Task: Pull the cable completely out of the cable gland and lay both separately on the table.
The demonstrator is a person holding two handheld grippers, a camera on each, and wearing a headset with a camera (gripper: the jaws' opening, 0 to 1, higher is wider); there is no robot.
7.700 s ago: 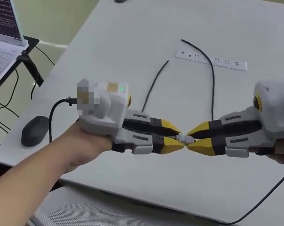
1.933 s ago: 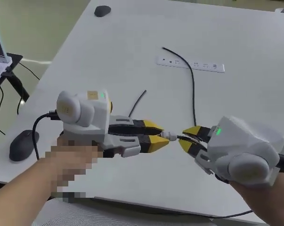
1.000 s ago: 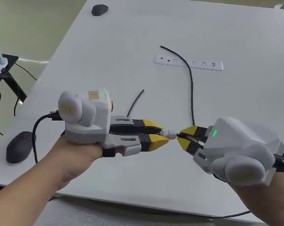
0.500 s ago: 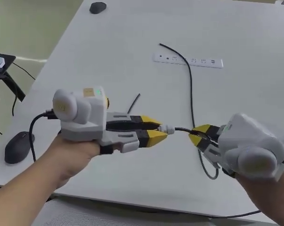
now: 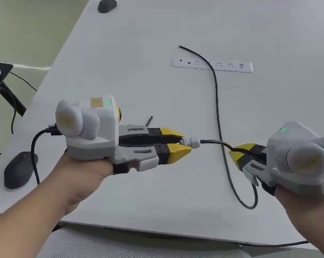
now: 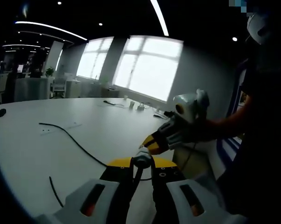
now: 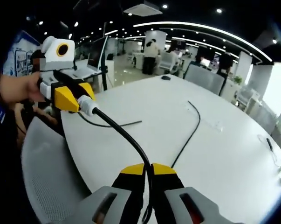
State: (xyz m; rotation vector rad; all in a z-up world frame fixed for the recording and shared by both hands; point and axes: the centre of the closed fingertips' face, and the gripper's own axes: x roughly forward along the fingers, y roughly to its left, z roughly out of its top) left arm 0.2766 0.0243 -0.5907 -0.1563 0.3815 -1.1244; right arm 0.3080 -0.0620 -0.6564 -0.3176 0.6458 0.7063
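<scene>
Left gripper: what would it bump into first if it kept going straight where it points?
Probably the right gripper. In the left gripper view it sits almost dead ahead, just past the gland that the left gripper holds. Depth is hard to judge.

Nothing legible anywhere. The small yellowish sticker [image 5: 96,102] on top of the left tool [image 5: 179,149] is too blurred to read (a pale square, nothing more). The marks on the white power strip [image 5: 213,65], at twelve o'clock on the surface [image 5: 124,48], are too small to tell. The blue wall panels [image 7: 14,56], at nine o'clock in the right gripper view, are blurred too.
</scene>
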